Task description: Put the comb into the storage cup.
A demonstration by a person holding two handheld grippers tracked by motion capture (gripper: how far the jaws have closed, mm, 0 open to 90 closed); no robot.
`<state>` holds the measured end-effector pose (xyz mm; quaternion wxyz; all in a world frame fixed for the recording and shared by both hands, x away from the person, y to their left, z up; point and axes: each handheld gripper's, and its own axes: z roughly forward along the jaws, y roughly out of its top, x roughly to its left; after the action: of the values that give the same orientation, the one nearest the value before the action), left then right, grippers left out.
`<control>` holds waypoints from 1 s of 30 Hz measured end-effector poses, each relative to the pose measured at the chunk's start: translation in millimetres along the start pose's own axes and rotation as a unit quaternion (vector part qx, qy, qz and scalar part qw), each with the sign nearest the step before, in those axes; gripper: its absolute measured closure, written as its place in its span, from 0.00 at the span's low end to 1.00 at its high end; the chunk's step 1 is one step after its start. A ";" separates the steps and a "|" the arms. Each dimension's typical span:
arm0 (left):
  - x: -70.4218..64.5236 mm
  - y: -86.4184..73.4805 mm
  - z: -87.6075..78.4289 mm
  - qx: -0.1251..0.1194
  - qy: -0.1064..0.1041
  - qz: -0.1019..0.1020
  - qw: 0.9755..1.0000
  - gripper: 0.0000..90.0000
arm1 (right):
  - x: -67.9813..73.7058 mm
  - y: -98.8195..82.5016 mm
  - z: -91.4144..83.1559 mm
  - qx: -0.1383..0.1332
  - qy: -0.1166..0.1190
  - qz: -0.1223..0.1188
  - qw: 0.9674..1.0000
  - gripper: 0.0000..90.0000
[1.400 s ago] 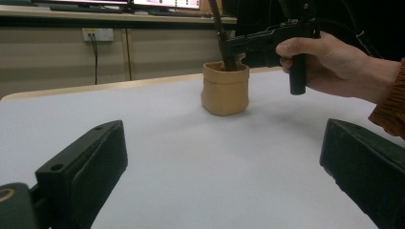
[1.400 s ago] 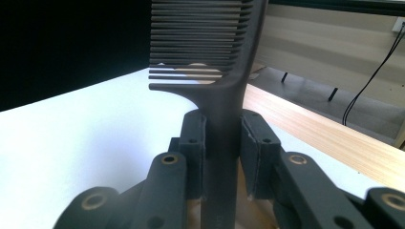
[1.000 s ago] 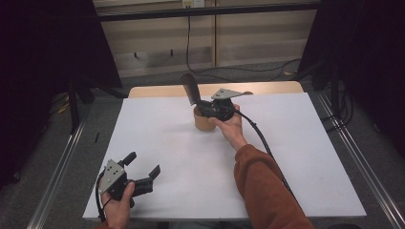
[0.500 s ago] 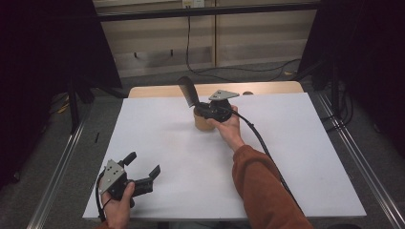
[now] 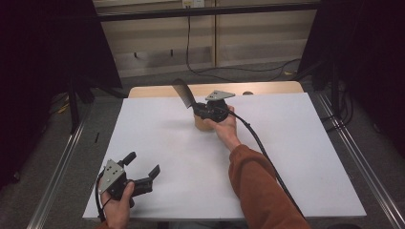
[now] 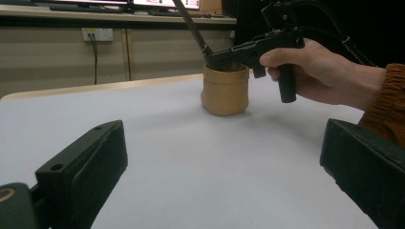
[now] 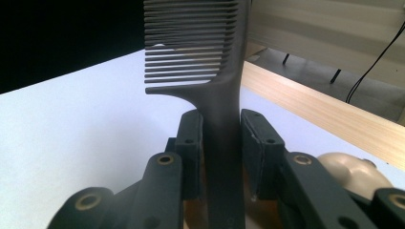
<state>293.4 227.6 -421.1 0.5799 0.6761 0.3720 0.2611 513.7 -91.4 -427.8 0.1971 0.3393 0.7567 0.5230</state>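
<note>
At the far middle of the white bench top [image 5: 286, 157], your right gripper [image 5: 200, 110] sat over a small tan round cup [image 6: 225, 90] and was clamped around the handle of a dark grey plastic wide-tooth comb [image 7: 210, 71]. Seen from the right gripper view, the comb handle ran straight up between the two pads, the left pad appeared to touch it and a thin gap showed at the right pad. The jaws had just been easing apart, with the comb between them. The comb's teeth pointed to the left in that view, above the pads. From the high view, the comb [image 5: 183, 94] rose tilted toward the far left, its lower end at the cup [image 5: 204, 125]. Whether the handle end rested inside the cup could not be determined.

Your right hand [image 6: 315, 71] held the right gripper by its grip, level with the cup's rim.

Near the front left corner of the bench, your left gripper [image 5: 142, 170] rested in your left hand [image 5: 118, 205]. Its jaws stood wide apart with nothing between them, well apart from the cup. A light wooden strip [image 5: 267, 88] ran along the far edge of the bench.
</note>
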 end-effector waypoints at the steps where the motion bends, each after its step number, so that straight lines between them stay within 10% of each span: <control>1: 0.1 0.1 -0.1 0.000 0.000 0.000 1.000 0.03 | -0.7 -0.4 0.1 0.001 0.001 0.002 1.000 0.76; 30: 0.3 -0.1 0.6 0.000 0.008 -0.002 1.000 0.03 | 6.1 10.4 -31.6 -0.031 0.003 0.014 0.999 0.39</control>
<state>294.0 227.5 -421.3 0.5775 0.6729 0.3785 0.2654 492.1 -105.5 -406.0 0.1981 0.3424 0.7355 0.5501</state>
